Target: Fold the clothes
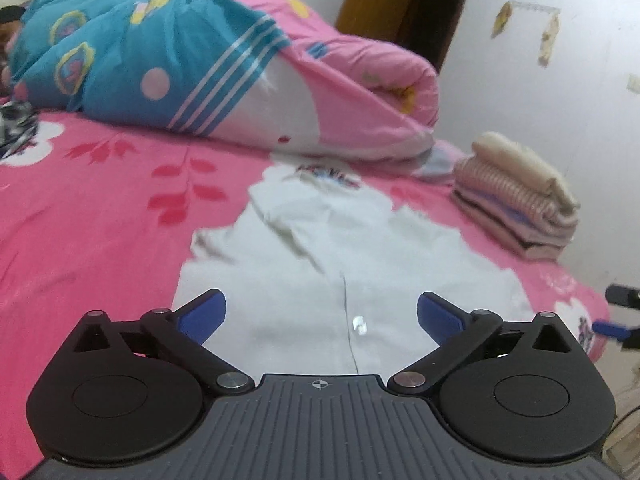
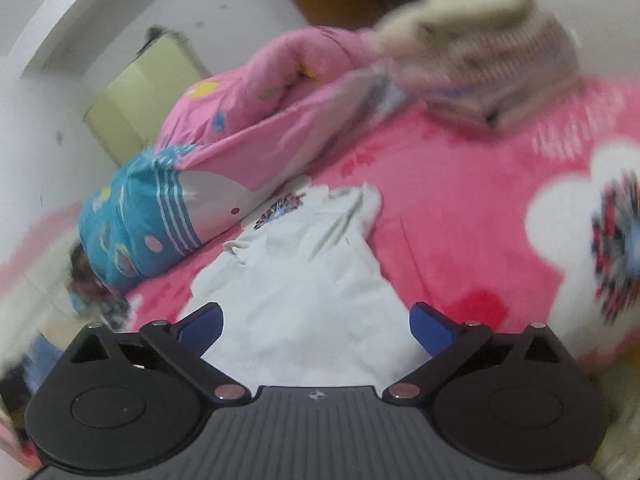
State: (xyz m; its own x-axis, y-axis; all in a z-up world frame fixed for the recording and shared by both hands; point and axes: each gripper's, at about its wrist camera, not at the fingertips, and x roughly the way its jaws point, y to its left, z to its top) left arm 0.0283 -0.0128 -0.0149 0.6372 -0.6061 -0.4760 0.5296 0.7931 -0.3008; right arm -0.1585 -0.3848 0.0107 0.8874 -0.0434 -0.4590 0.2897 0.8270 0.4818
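Now both tools hang released over the white shirt [image 1: 340, 264]: left tool [image 1: 321, 314] level, right tool [image 2: 316, 326] tilted, folded stack [image 1: 516, 196] at two o'clock.

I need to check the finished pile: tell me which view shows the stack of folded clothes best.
The left wrist view. There the stack of folded clothes sits sharp beside the white shirt, with its striped layers distinct. The right wrist view shows the same stack at the top, smeared by motion blur.

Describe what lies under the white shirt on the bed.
The white shirt lies on the pink flowered bedsheet. The sheet beneath the shirt is covered, so anything there cannot be seen.
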